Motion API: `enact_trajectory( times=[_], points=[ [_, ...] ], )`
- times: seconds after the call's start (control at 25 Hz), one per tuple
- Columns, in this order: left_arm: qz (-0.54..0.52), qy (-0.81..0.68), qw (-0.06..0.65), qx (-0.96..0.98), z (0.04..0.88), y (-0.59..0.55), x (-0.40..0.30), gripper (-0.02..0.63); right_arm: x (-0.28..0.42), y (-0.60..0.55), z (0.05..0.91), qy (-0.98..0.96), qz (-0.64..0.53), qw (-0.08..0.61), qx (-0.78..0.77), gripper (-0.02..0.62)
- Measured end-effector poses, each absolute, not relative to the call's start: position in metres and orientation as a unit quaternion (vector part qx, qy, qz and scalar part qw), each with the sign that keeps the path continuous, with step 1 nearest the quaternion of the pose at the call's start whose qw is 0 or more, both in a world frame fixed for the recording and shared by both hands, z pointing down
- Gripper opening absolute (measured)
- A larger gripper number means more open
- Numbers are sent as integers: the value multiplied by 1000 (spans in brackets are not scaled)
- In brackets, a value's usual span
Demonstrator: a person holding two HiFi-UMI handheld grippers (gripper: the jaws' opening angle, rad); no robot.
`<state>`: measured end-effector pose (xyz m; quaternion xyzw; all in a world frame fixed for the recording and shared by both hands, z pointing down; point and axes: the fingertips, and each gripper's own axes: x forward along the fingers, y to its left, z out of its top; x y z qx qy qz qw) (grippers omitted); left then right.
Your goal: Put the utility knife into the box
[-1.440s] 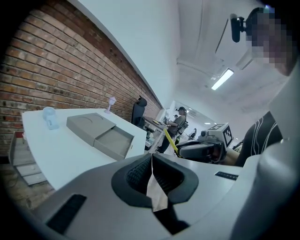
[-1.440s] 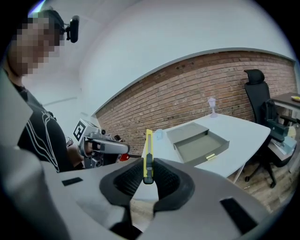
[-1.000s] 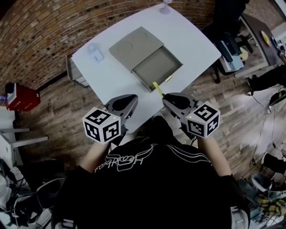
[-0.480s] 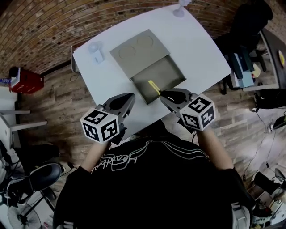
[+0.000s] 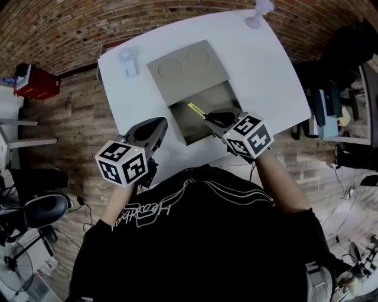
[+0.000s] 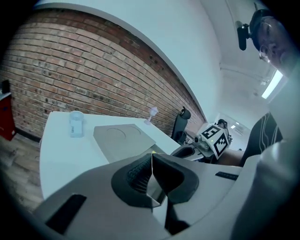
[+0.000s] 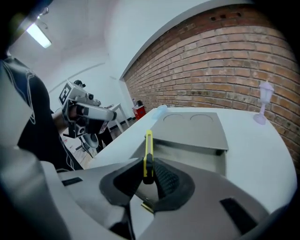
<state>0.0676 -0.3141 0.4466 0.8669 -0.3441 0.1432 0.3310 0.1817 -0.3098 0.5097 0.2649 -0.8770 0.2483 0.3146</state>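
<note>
A flat grey box lies on the white table, its lid with two round marks slid back and its open tray facing me. My right gripper is shut on the yellow utility knife, which sticks out over the tray. In the right gripper view the knife stands between the pads, pointing at the box. My left gripper hovers at the table's near edge, left of the tray, shut and empty; in its own view the left gripper has its pads touching.
A clear cup stands on the table left of the box, and a small stemmed glass at the far right corner. A red box sits on the wooden floor at the left; office chairs and desks stand to the right.
Both grippers have moved forward over the table. The right one has carried the knife from beyond the table's near edge to above the open tray. The left stays shut and empty.
</note>
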Motion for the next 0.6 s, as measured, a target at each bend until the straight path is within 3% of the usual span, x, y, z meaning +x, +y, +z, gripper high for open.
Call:
enact_trajectory(
  times=[0.6],
  points=[
    [85,-479,337,806,451,-314,8,31,176,-329,570,-861,169,454,151,69]
  ],
)
